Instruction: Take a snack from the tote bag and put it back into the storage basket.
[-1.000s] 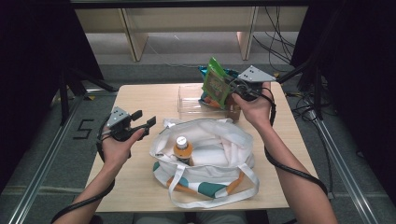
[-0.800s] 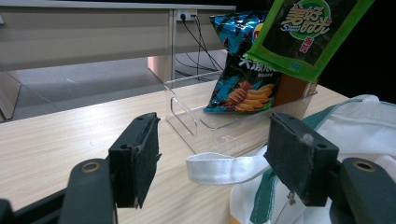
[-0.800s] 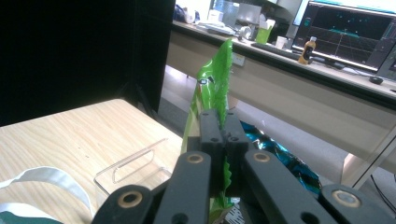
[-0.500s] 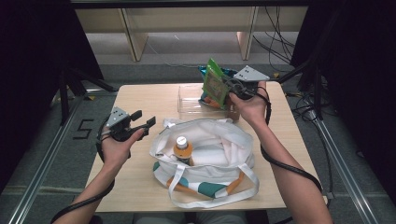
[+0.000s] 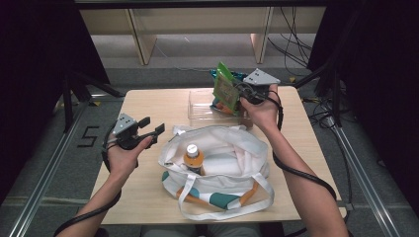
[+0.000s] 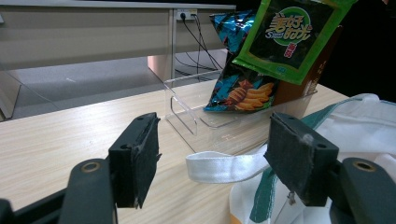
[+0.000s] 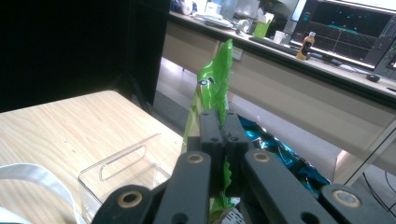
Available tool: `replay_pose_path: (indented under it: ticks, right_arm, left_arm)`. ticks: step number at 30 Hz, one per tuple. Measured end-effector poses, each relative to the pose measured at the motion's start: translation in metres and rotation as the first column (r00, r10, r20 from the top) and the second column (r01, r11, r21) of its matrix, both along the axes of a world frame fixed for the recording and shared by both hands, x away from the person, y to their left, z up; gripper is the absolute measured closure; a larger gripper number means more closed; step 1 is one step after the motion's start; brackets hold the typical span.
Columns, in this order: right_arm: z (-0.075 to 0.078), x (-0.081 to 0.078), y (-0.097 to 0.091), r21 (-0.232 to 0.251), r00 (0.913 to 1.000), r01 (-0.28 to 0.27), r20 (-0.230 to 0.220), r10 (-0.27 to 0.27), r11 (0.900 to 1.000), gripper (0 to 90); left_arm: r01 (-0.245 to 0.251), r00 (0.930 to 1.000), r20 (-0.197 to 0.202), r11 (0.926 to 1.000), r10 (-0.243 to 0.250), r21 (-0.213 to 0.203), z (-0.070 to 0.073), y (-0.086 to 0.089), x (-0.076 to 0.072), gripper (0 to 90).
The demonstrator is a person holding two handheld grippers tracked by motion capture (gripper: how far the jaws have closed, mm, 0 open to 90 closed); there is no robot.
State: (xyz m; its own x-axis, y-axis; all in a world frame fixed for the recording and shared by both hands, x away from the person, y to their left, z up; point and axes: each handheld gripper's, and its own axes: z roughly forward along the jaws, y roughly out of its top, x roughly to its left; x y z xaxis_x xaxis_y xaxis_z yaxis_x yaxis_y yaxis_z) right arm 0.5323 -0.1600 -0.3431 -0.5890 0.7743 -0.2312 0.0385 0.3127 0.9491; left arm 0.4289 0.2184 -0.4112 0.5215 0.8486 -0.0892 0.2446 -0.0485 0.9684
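Right now the green snack bag (image 5: 226, 88) is pinched edge-on between the fingers of the right gripper (image 5: 236, 92), which are pressed together on it; in the right gripper view the bag (image 7: 212, 100) rises upright from between the two black fingers (image 7: 209, 133), its crimped top edge standing above their tips. It hangs in the air just above the clear plastic box (image 5: 205, 109) at the far side of the worktop (image 5: 148, 101), close over a blue snack bag (image 6: 243, 74) that leans inside that box. From the left gripper view the green bag (image 6: 294, 35) shows its flat face: a glossy bright green border, a dark panel, a round green logo with pale lettering, and a slightly tilted hang. The right hand (image 5: 260, 109) is raised beyond the white tote bag (image 5: 232, 158), forearm stretched forward along the right side of the worktop, the gripper pointing toward the left. The left gripper (image 5: 151, 127) rests low near the left edge of the worktop, fingers spread wide with nothing between them, aimed toward the tote bag and its white strap (image 6: 224, 167); the left hand (image 5: 123, 158) cradles it from below. An orange bottle with a white cap (image 5: 193, 157) stands upright inside the tote bag.
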Motion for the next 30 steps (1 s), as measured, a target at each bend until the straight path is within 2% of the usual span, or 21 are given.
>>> replay_pose_path:
  ticks: [6,8,9,11,12,13,16,18,19,22,23,26,27,28,29,30]
  right_arm:
    - [0.000,0.002,0.004,-0.007,1.0000,-0.003,-0.009,0.003,1.0000,90.0]
    - [0.000,0.004,0.004,-0.020,0.9999,-0.004,0.013,0.004,0.9998,90.0]
    - [-0.001,0.003,0.006,-0.011,1.0000,0.004,0.000,-0.004,0.9999,90.0]
    - [-0.003,0.006,0.006,-0.012,1.0000,-0.003,0.008,0.003,0.9999,90.0]
    - [-0.004,0.005,0.006,0.000,0.9998,-0.003,-0.021,0.003,1.0000,90.0]
    - [-0.005,0.005,0.006,0.002,0.9999,0.008,-0.014,-0.008,1.0000,90.0]
    - [-0.007,0.008,0.006,-0.024,1.0000,0.001,0.000,-0.001,0.9997,90.0]
    - [-0.009,0.007,0.007,-0.034,0.9999,0.015,-0.004,-0.016,0.9993,90.0]
    - [-0.009,0.009,0.006,-0.047,0.9997,0.016,0.016,-0.016,0.9988,90.0]
    - [-0.012,0.009,0.008,-0.041,0.9997,0.007,-0.024,-0.008,0.9991,90.0]
    - [-0.013,0.010,0.008,-0.058,0.9998,0.017,0.010,-0.017,0.9982,90.0]
    - [-0.016,0.009,0.010,-0.057,0.9997,0.016,-0.019,-0.017,0.9982,90.0]
    - [-0.016,0.010,0.010,-0.062,0.9997,0.016,-0.017,-0.017,0.9979,90.0]
    - [-0.017,0.010,0.009,-0.069,0.9999,0.012,-0.008,-0.013,0.9975,90.0]
    - [-0.018,0.010,0.010,-0.067,0.9997,0.011,-0.019,-0.012,0.9977,90.0]
    - [-0.018,0.010,0.010,-0.070,0.9998,0.012,-0.015,-0.013,0.9975,90.0]
  left_arm:
    - [0.000,1.0000,-0.001,1.0000,0.000,0.001,0.000,0.000,0.000,33.5]
    - [0.001,1.0000,-0.001,1.0000,-0.001,0.001,0.000,0.000,0.000,33.5]
    - [0.001,1.0000,-0.001,1.0000,-0.001,0.002,0.000,0.000,0.000,33.5]
    - [0.001,1.0000,0.000,1.0000,-0.001,0.002,0.000,0.000,0.000,33.5]
    - [-0.001,1.0000,-0.001,1.0000,0.001,0.000,0.000,0.000,0.000,33.5]
    - [-0.001,1.0000,-0.001,1.0000,0.001,0.000,0.000,0.001,0.000,33.5]
    - [0.000,1.0000,-0.001,1.0000,0.000,0.000,0.000,0.001,0.000,33.5]
    - [0.002,1.0000,-0.001,1.0000,-0.002,0.004,-0.001,0.001,0.000,33.5]
    - [0.002,1.0000,-0.002,1.0000,-0.002,0.005,-0.001,0.001,0.000,33.5]
    - [0.001,1.0000,-0.001,1.0000,-0.001,0.005,-0.001,0.001,0.000,33.5]
    - [0.001,1.0000,-0.001,1.0000,-0.001,0.006,-0.001,0.001,0.000,33.5]
    - [0.001,1.0000,-0.002,1.0000,-0.001,0.007,-0.001,0.001,0.000,33.5]
    - [-0.005,0.9997,-0.023,1.0000,0.004,-0.009,-0.001,-0.001,-0.002,33.5]
    - [0.011,0.9999,0.001,0.9999,-0.011,0.005,-0.001,0.000,0.000,33.5]
    - [-0.005,1.0000,-0.005,0.9999,0.005,0.009,-0.001,0.001,0.000,33.5]
    - [0.004,1.0000,0.000,1.0000,-0.004,0.009,-0.001,0.001,0.000,33.5]
